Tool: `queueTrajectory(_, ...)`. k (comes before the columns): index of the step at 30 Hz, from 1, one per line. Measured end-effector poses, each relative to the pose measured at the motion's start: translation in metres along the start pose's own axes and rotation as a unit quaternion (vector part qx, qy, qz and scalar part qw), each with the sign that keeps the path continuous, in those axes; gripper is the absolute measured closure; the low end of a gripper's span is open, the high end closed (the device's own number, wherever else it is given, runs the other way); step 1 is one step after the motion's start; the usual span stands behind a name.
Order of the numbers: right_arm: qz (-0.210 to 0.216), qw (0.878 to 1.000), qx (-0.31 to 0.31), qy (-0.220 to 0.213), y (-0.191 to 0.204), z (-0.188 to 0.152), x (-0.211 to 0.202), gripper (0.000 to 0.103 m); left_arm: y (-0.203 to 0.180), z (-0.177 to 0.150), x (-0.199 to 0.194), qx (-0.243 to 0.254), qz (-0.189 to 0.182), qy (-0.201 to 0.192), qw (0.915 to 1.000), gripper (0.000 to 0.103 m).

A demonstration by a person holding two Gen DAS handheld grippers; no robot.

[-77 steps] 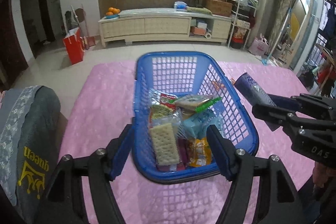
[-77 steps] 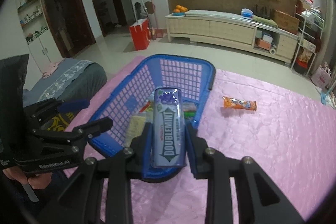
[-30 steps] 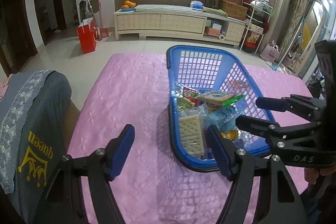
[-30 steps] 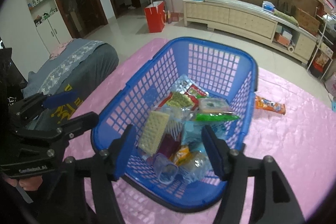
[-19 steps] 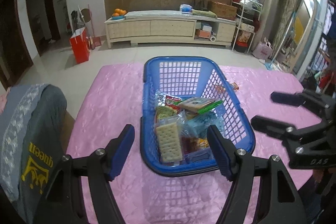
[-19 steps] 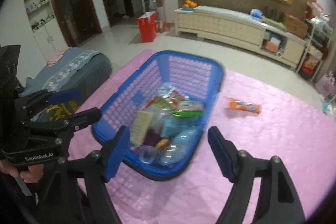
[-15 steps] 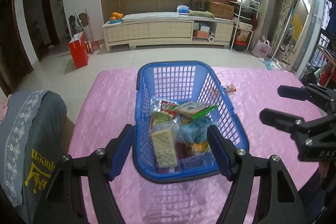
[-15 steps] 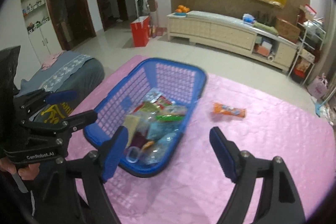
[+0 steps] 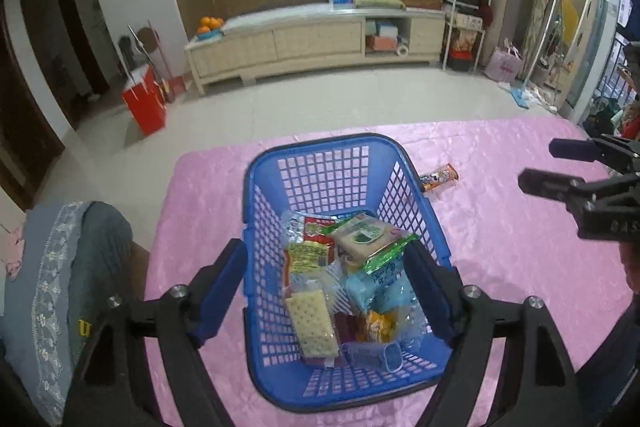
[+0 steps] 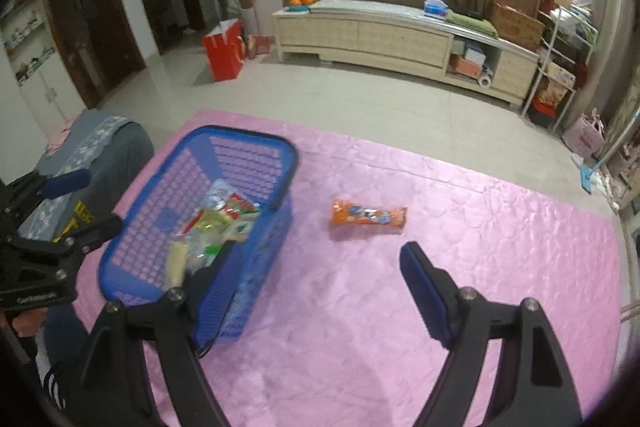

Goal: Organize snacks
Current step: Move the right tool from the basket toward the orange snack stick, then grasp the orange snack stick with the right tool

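I see glossy orange snack pkt (image 10: 368, 218) flat on crinkly pink cloth (image 10: 460, 267), beside blue plastic lattice basket (image 9: 328, 163); left gripper (image 9: 326, 291) & right gripper (image 10: 316, 277) both spread, empty.

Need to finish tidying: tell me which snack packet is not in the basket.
The orange packet, lying alone on the pink cloth right of the blue basket. All the other snacks sit inside the basket.

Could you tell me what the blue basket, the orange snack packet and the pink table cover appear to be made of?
Basket: rigid moulded plastic, judging by its uniform grid of holes and smooth glossy rim.
Snack packet: probably thin plastic film; it looks printed, shiny and crimped at the ends.
Table cover: seemingly satin-like fabric or embossed vinyl; it has a soft sheen and a puckered pattern, but which one is unclear.
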State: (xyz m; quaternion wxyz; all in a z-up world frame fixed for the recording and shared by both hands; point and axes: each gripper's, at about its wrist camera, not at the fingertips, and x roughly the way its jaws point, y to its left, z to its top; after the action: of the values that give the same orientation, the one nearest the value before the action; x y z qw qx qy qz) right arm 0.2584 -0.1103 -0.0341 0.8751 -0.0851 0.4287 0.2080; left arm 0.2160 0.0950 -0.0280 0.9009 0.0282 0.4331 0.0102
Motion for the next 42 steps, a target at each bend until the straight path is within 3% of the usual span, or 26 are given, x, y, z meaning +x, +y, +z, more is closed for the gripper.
queueTrajectory(9, -0.028, 0.997, -0.018, 0.069, -0.019, 0.026, 0.061, 0.018, 0.003, 0.030, 0.059, 0.005, 0.022, 0.084, 0.9963, 0.010)
queueTrajectory(13, -0.020, 0.992, 0.049, 0.112, -0.046, 0.030, 0.098, 0.018, 0.009, 0.043, 0.080, -0.022, 0.017, 0.106, 0.9940, 0.005)
queueTrajectory(17, -0.025, 0.984, 0.100, 0.147, -0.061, 0.029, 0.127, 0.018, 0.012, 0.056, 0.103, -0.046, -0.020, 0.129, 0.9904, 0.005)
queueTrajectory(23, -0.005, 0.966, 0.185, 0.181, -0.082, 0.029, 0.163, 0.018, 0.008, 0.065, 0.123, -0.055, -0.009, 0.139, 0.9888, 0.005)
queueTrajectory(27, 0.008, 0.954, 0.224, 0.199, -0.090, 0.027, 0.187, 0.018, 0.012, 0.069, 0.137, -0.056, 0.023, 0.146, 0.9874, 0.004)
queueTrajectory(31, 0.001, 0.943, 0.254, 0.214, -0.094, 0.024, 0.211, 0.018, 0.021, 0.069, 0.150, -0.072, 0.011, 0.153, 0.9856, 0.004)
queueTrajectory(35, -0.018, 0.945, 0.245, 0.215, -0.094, 0.022, 0.221, 0.022, 0.028, 0.067, 0.159, -0.075, 0.017, 0.156, 0.9848, 0.004)
queueTrajectory(36, -0.022, 0.946, 0.241, 0.218, -0.092, 0.024, 0.224, 0.024, 0.026, 0.066, 0.160, -0.071, 0.018, 0.155, 0.9852, 0.004)
queueTrajectory(39, -0.034, 0.948, 0.229, 0.219, -0.089, 0.020, 0.228, 0.043, 0.015, 0.065, 0.161, -0.041, 0.032, 0.155, 0.9865, 0.004)
queueTrajectory(42, -0.048, 0.957, 0.189, 0.214, -0.081, 0.018, 0.225, 0.076, 0.011, 0.063, 0.161, -0.032, 0.023, 0.150, 0.9878, 0.004)
